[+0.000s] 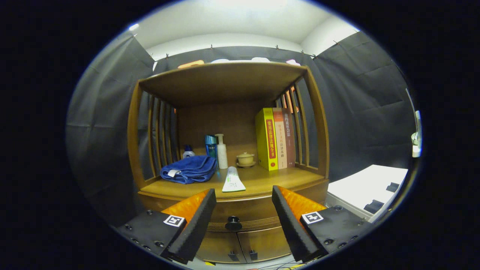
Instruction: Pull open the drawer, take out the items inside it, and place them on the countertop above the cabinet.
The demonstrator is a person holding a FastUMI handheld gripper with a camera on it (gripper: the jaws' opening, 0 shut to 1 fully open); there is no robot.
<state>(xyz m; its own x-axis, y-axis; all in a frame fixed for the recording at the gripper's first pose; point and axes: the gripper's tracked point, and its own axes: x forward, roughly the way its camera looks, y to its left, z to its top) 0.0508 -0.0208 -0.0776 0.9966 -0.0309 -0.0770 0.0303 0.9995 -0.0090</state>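
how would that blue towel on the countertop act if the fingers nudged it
The blue towel lies loosely folded beside the bottles, so it would likely bunch or slide rather than move as one piece. It looks soft, so probably floppy and sagging if lifted. The gripper is open, fingers either side of the drawer knob.

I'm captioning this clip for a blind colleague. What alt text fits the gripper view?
Open tongs face a closed wooden drawer, its dark knob between them. On the countertop above lie a blue towel, a tube, bottles, a lidded cup and upright books.
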